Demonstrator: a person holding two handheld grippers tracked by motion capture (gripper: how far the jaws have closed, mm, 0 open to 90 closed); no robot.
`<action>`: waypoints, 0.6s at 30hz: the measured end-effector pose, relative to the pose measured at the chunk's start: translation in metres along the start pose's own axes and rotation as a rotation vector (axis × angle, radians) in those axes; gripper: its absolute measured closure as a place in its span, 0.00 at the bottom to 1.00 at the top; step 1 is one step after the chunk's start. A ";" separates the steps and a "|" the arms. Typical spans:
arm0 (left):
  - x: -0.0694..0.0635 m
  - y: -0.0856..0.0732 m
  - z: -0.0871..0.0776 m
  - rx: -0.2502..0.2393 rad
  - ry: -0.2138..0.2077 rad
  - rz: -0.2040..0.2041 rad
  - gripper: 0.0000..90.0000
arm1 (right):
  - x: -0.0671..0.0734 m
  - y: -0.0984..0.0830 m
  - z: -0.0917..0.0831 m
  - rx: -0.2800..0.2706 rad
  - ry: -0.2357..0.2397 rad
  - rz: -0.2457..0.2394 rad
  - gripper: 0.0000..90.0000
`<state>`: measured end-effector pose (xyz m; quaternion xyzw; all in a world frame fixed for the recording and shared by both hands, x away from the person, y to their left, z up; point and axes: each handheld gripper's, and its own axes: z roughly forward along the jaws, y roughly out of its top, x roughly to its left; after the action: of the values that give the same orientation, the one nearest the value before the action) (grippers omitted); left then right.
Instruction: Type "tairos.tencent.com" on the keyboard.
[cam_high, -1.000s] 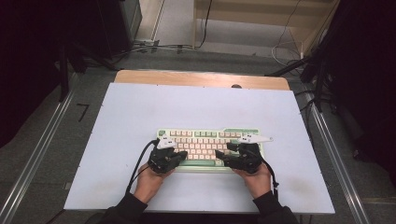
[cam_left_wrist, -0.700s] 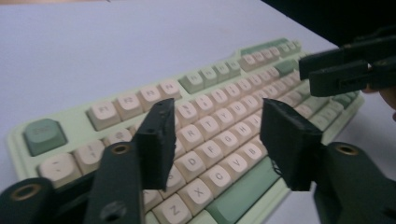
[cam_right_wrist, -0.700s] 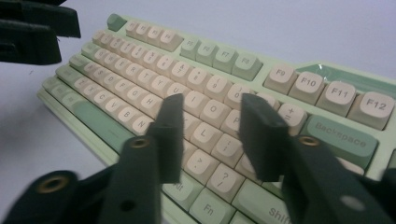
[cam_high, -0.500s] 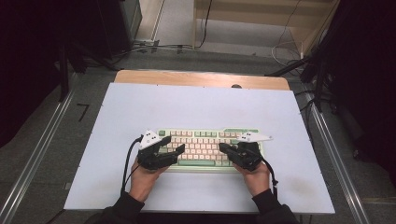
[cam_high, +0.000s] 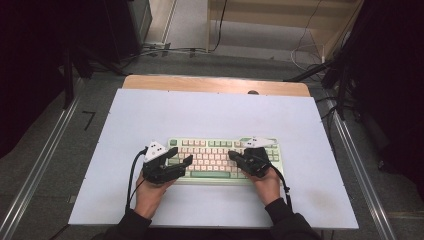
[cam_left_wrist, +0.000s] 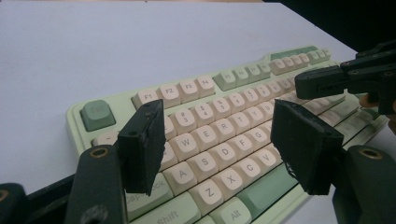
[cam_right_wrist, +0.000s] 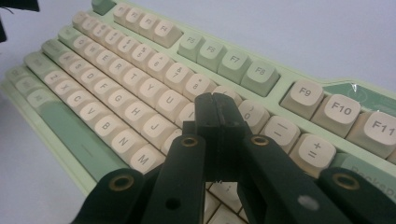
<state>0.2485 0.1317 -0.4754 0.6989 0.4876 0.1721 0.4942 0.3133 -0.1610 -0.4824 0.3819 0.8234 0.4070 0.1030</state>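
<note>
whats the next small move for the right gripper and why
Probably a short push straight down. The right gripper is shut, its tip over the keyboard keys near O and P, as if to press one. The left gripper is open above the left-hand letters, nothing between its jaws, so it looks idle.
</note>
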 end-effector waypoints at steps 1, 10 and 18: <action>0.000 0.000 -0.001 0.001 0.002 -0.002 0.40 | 0.000 0.000 0.001 0.005 -0.004 -0.001 0.97; 0.001 -0.002 -0.004 0.000 0.014 -0.010 0.41 | -0.001 0.002 0.007 0.020 -0.012 -0.007 0.97; 0.001 -0.003 -0.003 0.002 0.007 -0.004 0.41 | -0.001 0.002 0.008 0.031 -0.011 -0.004 0.97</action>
<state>0.2452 0.1343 -0.4764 0.6979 0.4909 0.1729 0.4920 0.3189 -0.1564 -0.4865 0.3842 0.8297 0.3919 0.1025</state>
